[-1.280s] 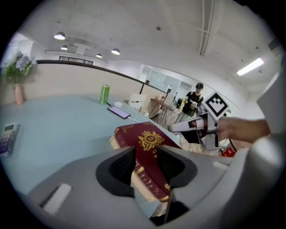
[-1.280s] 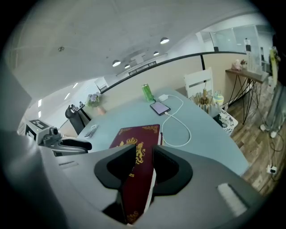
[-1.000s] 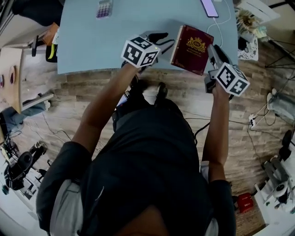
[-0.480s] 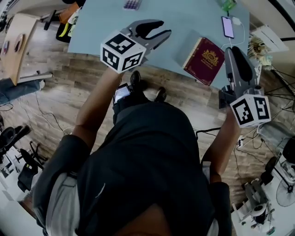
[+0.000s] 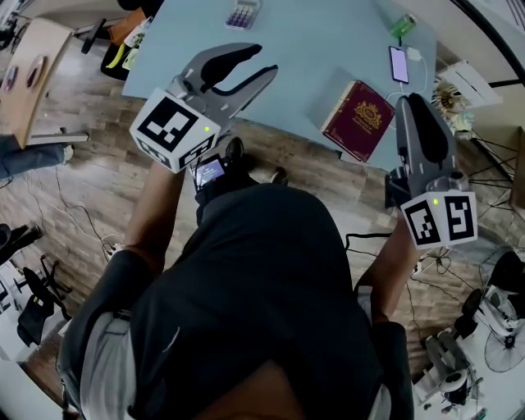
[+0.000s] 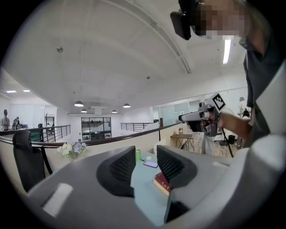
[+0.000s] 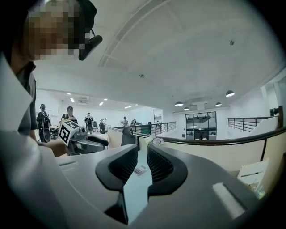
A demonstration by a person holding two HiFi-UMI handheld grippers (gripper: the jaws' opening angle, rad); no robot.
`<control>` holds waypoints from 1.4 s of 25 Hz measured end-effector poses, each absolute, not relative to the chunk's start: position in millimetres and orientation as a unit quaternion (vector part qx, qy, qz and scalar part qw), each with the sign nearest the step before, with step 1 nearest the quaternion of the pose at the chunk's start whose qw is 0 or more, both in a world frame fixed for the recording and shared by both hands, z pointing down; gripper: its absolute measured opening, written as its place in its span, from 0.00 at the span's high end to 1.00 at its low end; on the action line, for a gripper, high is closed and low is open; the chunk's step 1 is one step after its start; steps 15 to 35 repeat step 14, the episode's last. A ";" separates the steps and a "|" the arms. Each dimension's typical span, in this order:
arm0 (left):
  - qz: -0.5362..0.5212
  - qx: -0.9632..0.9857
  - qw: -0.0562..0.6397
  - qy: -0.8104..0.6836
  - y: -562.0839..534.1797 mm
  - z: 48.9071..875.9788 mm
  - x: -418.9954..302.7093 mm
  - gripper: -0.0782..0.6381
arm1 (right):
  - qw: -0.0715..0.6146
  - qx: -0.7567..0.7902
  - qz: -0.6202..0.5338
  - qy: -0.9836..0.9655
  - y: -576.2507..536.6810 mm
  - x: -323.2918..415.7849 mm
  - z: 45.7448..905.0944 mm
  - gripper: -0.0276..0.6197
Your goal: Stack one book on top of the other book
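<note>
**Position of items.** One maroon hardback book with a gold crest is found lying flat near the front edge of the pale blue table, closed and cover up. No second book can be made out in any view. It cannot be told whether one lies hidden beneath the maroon cover, though a pale patch is noted just beside its left edge.

**Grippers.** The left gripper is held above the table's front edge, well apart from the book, with its jaws spread. Only the tabletop and a corner of the book are seen through the gap. The right gripper is held just beside the book's right edge, raised clear of it. Its jaws stand a little apart with nothing between them.

**Step in hand.** No book is gripped. The stack is judged either finished or not yet begun, and this cannot be settled from these views. If it is not begun, the second book must be located first, then clamped by its edges and lowered squarely onto the other.

**Obscured.** The table's near edge is partly masked by the grippers. A smartphone, a green can and a calculator are too small for detail.
</note>
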State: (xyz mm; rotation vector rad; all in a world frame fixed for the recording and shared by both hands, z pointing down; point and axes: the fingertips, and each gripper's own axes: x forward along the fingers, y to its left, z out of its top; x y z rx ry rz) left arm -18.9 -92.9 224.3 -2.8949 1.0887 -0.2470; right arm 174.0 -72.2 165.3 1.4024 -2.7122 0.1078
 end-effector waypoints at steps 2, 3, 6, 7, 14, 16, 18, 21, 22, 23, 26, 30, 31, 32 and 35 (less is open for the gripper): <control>-0.073 -0.931 0.022 0.356 -86.9 219.0 -22.7 0.61 | 0.041 0.459 0.031 -0.887 -68.4 174.0 162.8 0.85; -0.072 -0.931 0.023 0.357 -84.2 218.1 -23.8 0.61 | 0.039 0.460 0.030 -0.887 -66.8 174.4 161.9 0.85; -0.073 -0.930 0.020 0.359 -76.2 220.1 -26.6 0.61 | 0.037 0.462 0.027 -0.886 -61.8 176.3 159.3 0.86; -0.073 -0.930 0.019 0.360 -73.6 220.9 -27.6 0.61 | 0.037 0.462 0.027 -0.886 -60.4 176.5 158.7 0.86; -0.079 -0.928 0.015 0.365 -62.6 222.6 -29.5 0.61 | 0.040 0.463 0.024 -0.885 -55.5 180.5 158.4 0.86; -0.079 -0.928 0.015 0.365 -62.6 222.6 -29.5 0.61 | 0.040 0.463 0.024 -0.885 -55.5 180.5 158.4 0.86; -0.079 -0.928 0.015 0.365 -62.6 222.6 -29.5 0.61 | 0.040 0.463 0.024 -0.885 -55.5 180.5 158.4 0.86; -0.079 -0.928 0.015 0.365 -62.6 222.6 -29.5 0.61 | 0.040 0.463 0.024 -0.885 -55.5 180.5 158.4 0.86; -0.079 -0.928 0.015 0.365 -62.6 222.6 -29.5 0.61 | 0.040 0.463 0.024 -0.885 -55.5 180.5 158.4 0.86; -0.079 -0.928 0.015 0.365 -62.6 222.6 -29.5 0.61 | 0.040 0.463 0.024 -0.885 -55.5 180.5 158.4 0.86; -0.079 -0.928 0.015 0.365 -62.6 222.6 -29.5 0.61 | 0.040 0.463 0.024 -0.885 -55.5 180.5 158.4 0.86; -0.079 -0.928 0.015 0.365 -62.6 222.6 -29.5 0.61 | 0.040 0.463 0.024 -0.885 -55.5 180.5 158.4 0.86; -0.079 -0.928 0.015 0.365 -62.6 222.6 -29.5 0.61 | 0.040 0.463 0.024 -0.885 -55.5 180.5 158.4 0.86; -0.079 -0.928 0.015 0.365 -62.6 222.6 -29.5 0.61 | 0.040 0.463 0.024 -0.885 -55.5 180.5 158.4 0.86; -0.079 -0.928 0.015 0.365 -62.6 222.6 -29.5 0.61 | 0.040 0.463 0.024 -0.885 -55.5 180.5 158.4 0.86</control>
